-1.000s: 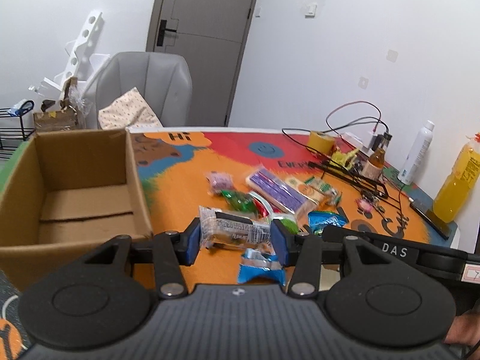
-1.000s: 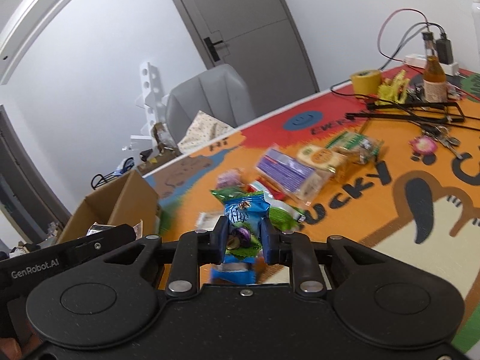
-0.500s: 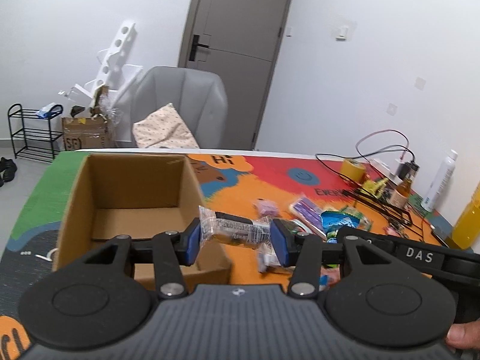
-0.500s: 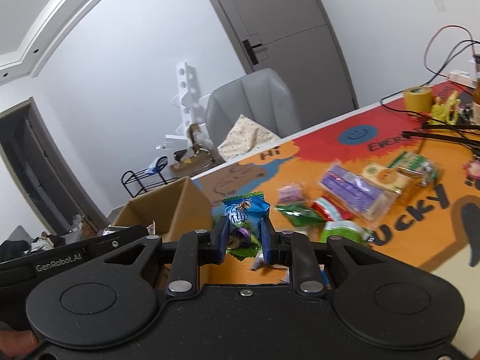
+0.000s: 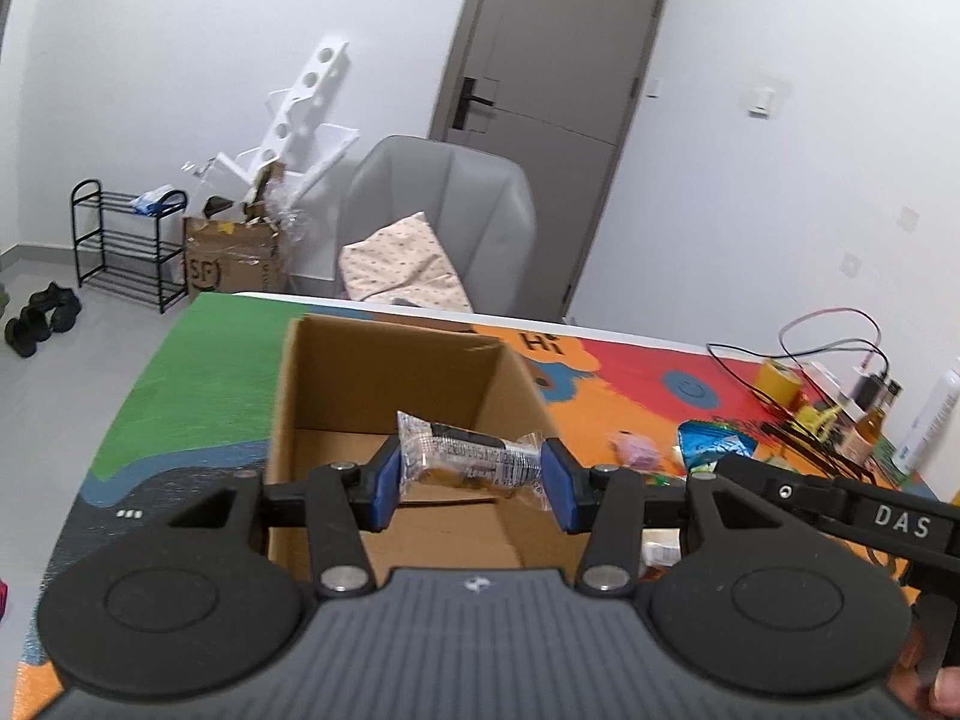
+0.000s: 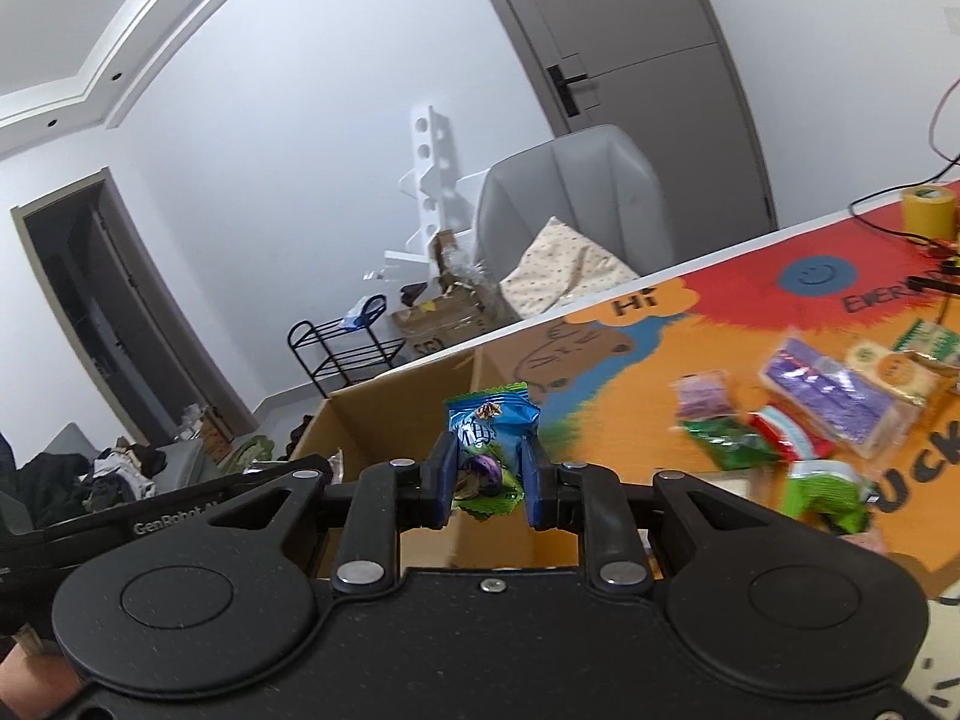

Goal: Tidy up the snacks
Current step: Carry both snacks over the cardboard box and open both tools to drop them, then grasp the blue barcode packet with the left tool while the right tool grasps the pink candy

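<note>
My left gripper is shut on a clear-wrapped snack bar, held crosswise above the open cardboard box. My right gripper is shut on a blue and green snack packet, held upright over the near right part of the same box. The right gripper's body shows in the left wrist view, with the blue packet beside the box. The left gripper's body shows at the left of the right wrist view. The box interior looks empty where it shows.
Several loose snacks lie on the colourful mat: a purple packet, a green pouch, a small pink packet and a biscuit pack. A yellow tape roll, cables and bottles stand far right. A grey chair stands behind the table.
Both grippers have moved left from the snack pile to over the cardboard box, each still holding its snack. The box now lies straight ahead in both views.
</note>
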Tool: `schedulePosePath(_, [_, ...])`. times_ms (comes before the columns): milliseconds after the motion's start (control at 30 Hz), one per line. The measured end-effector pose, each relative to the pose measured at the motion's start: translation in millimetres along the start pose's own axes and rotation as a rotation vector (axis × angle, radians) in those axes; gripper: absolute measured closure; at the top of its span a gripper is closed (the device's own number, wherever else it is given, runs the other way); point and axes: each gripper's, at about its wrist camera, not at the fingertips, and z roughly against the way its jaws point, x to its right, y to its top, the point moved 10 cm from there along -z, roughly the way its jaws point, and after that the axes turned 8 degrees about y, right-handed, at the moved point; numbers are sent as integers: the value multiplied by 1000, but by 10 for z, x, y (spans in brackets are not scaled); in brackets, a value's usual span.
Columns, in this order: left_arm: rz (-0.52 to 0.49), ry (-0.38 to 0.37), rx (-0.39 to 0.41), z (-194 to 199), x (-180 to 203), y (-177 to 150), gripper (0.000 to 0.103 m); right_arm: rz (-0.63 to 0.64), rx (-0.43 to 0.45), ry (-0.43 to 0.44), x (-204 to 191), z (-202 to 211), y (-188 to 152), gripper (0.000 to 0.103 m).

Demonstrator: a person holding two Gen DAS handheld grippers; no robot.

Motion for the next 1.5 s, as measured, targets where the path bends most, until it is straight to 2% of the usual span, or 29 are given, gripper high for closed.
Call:
schedulePosePath(200, [8,47,-3,-26,-225,67,51,16,-25,33,-208,-195,-21,82])
schedulePosePath(367, [27,59,5,51,-372,92,41,22,-41,70,-351,-331,-26,81])
schedulePosePath(400, [30,61,4,66,-399,88,39,26,-47,83,-389,-351,-29,79])
schedulePosePath(467, [32,67,-4,75,-434,75,33,29,-66,86,-429,-385,-52,58])
schedulePosePath(533, [37,72,-13,88,-463,59,25,37,-56,66,-420,-368,-54,46])
schedulePosePath(700, [49,84,-51,107,-504,5,17,9,-53,31,-294,-218,-79,45])
schedulePosePath(767, [58,81,-69,114,-488,-26,17,5,-50,6,-220,-164,-85,38])
schedulePosePath(867, [68,67,-79,130,-411,-57,17,-5,-46,-17,-109,-34,-112,34])
schedulePosePath(967, [64,50,-75,161,-318,-89,11,-16,-44,-39,1,114,-135,26])
schedulePosePath(1233, [3,-13,-79,235,68,-191,0,-33,-24,-105,319,485,-158,23])
schedulePosePath(1500, [-47,-90,-82,312,497,-304,0,-55,0,-149,589,784,-179,8])
